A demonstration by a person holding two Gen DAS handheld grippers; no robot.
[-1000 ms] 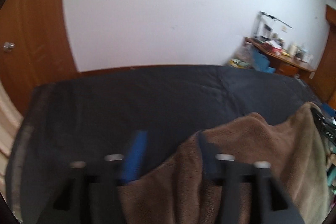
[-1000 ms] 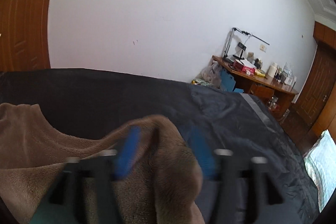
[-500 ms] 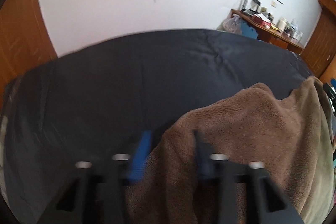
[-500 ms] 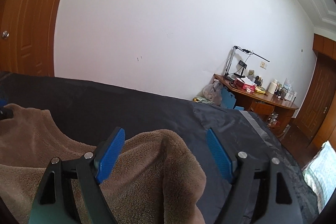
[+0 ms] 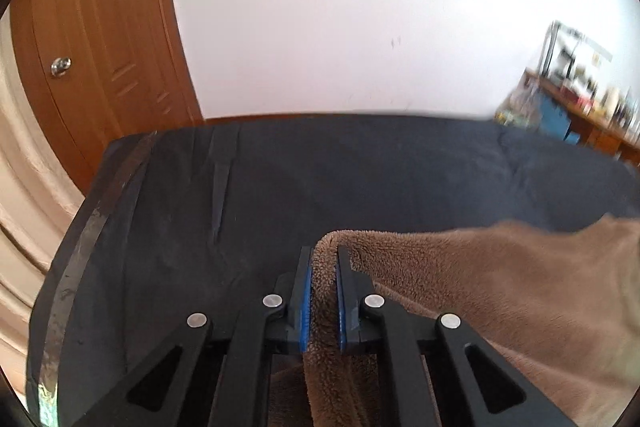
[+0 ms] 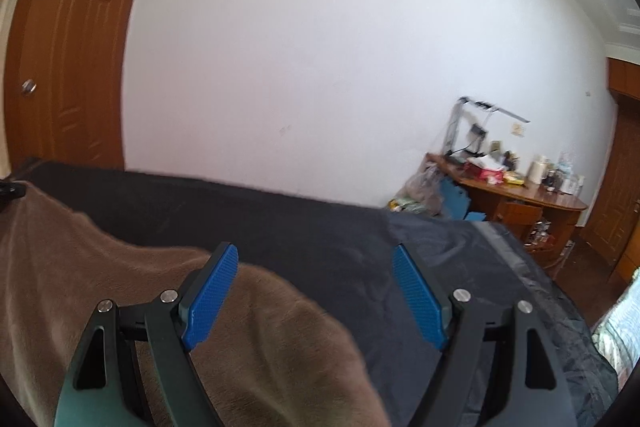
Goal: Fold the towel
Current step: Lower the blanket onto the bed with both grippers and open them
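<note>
1. Towel [image 5: 500,291] — brown and fleecy — lies partly on a dark bedspread [image 5: 360,179], its near edge raised in a narrow ridge.
2. That ridge sits between the blue pads [image 5: 306,303] of the left gripper [image 5: 323,259], whose jaws are pressed onto the cloth and pinch it; from there the fabric spreads away to the right.
3. In the right wrist view the same towel [image 6: 100,275] fills the lower left, sloping under the right gripper [image 6: 316,267].
4. The right gripper's jaws stand spread wide, blue pads [image 6: 210,295] apart, with nothing gripped; whether the left pad touches the cloth below, I cannot tell.
5. Beyond the bedspread stands a white wall [image 6: 320,67] — with a wooden door [image 5: 92,39] at its left.
6. A cluttered wooden desk [image 6: 520,191] stands at the far right corner.
</note>
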